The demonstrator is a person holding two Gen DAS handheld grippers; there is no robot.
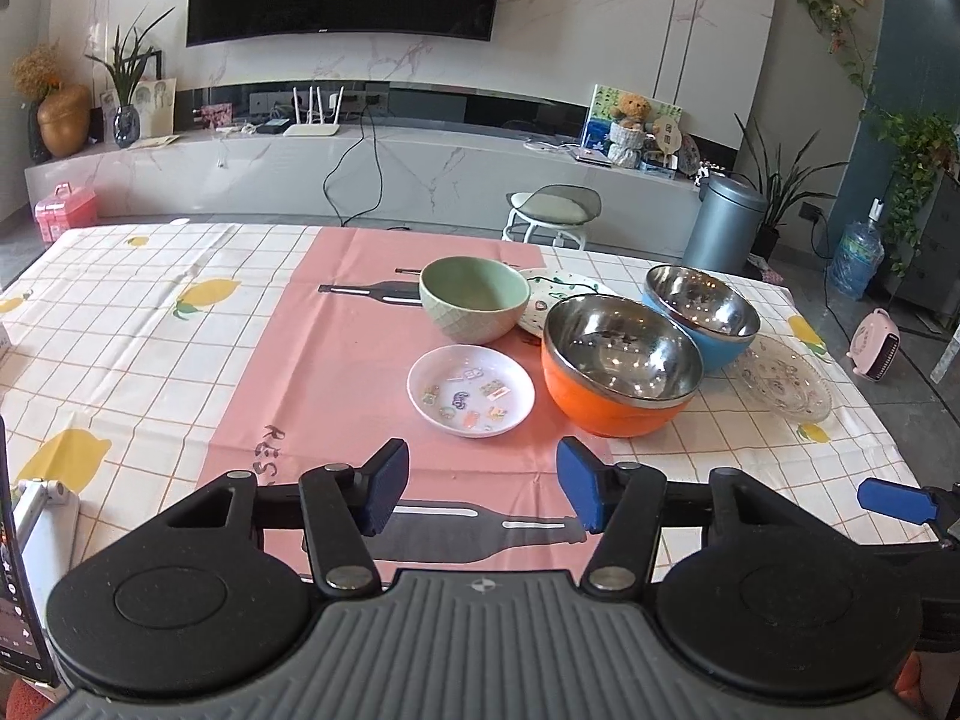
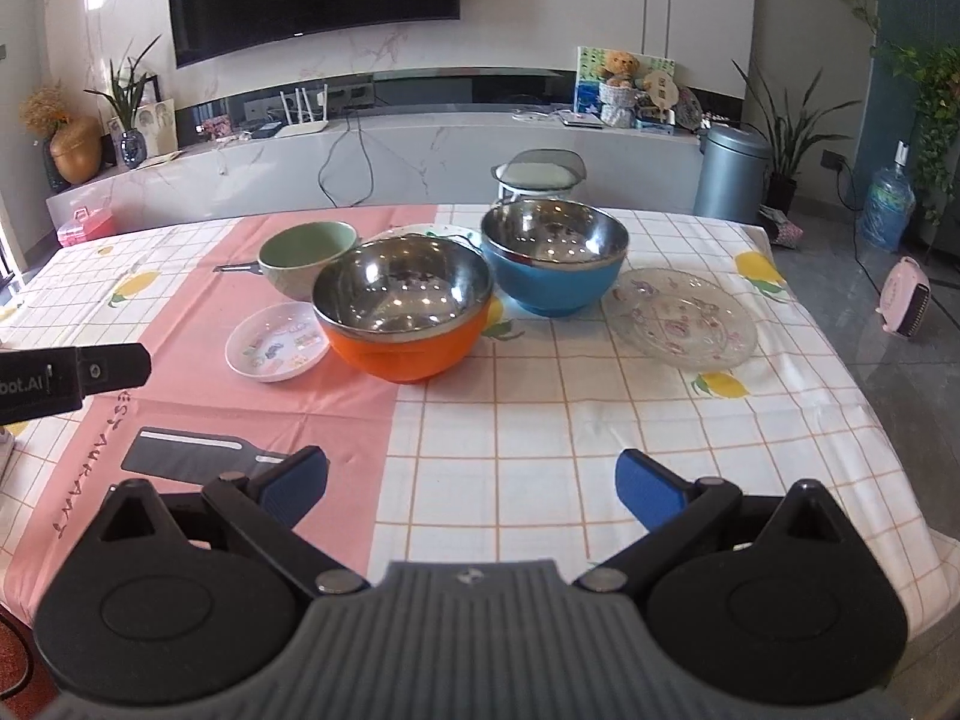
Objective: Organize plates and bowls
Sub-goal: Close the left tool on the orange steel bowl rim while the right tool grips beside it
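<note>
On the table stand a green bowl (image 1: 474, 299), an orange steel-lined bowl (image 1: 621, 369), a blue steel-lined bowl (image 1: 702, 315), a small white sticker plate (image 1: 471, 389), a white patterned plate (image 1: 555, 294) partly hidden behind the bowls, and a clear glass plate (image 1: 786, 383). My left gripper (image 1: 480, 492) is open and empty, just short of the small white plate. My right gripper (image 2: 471, 489) is open and empty over bare cloth, short of the orange bowl (image 2: 402, 315), blue bowl (image 2: 552, 258) and glass plate (image 2: 681, 317).
The table wears a lemon-check cloth with a pink runner (image 1: 336, 360). A phone on a stand (image 1: 24, 552) is at the left edge. A stool (image 1: 549, 213), a bin (image 1: 723, 222) and a TV counter stand beyond the table's far edge.
</note>
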